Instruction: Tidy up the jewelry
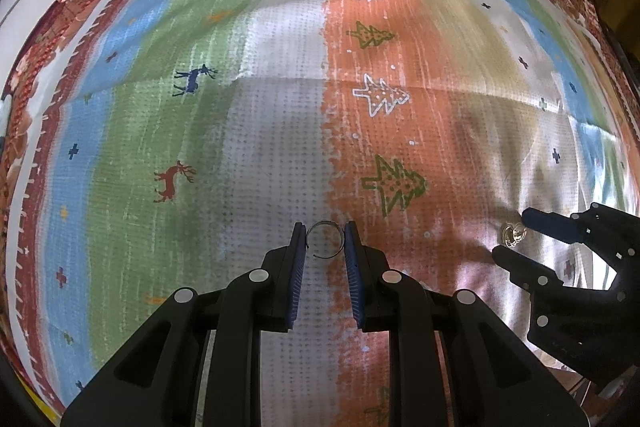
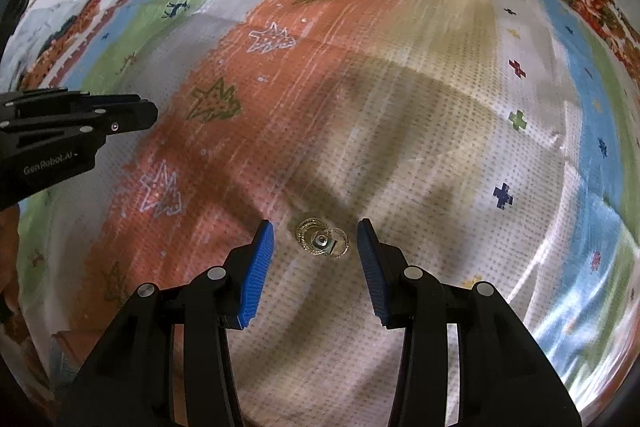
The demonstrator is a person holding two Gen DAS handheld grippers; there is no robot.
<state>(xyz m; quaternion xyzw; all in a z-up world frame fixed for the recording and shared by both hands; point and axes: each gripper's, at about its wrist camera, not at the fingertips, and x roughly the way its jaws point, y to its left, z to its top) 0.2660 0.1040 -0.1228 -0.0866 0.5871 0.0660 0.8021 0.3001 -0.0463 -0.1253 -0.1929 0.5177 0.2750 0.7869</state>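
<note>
**Silver ring in the left jaws, gold cluster free under the right**

Silver wire, thin and bent into an open ring (image 1: 325, 239), sits between the blue pads of the left gripper (image 1: 325, 241) in the lower centre of the left wrist view. We see both pads touching its sides, so the narrow-set jaws have hold of it. Its gap faces the lower left of the frame, and being round it shows no long axis.

Under the right gripper (image 2: 316, 241) we find a small cluster of gold rings (image 2: 322, 239) lying flat on the striped cloth (image 2: 400, 107), one piece bearing a pale stone at its centre. The cluster stretches left to right across the frame. The right jaws stand partly apart, pads clear of it on both sides, gripping nothing.

In the left wrist view the same cluster (image 1: 513, 233) lies at the right edge, between the right gripper's fingertips (image 1: 532, 217).
</note>
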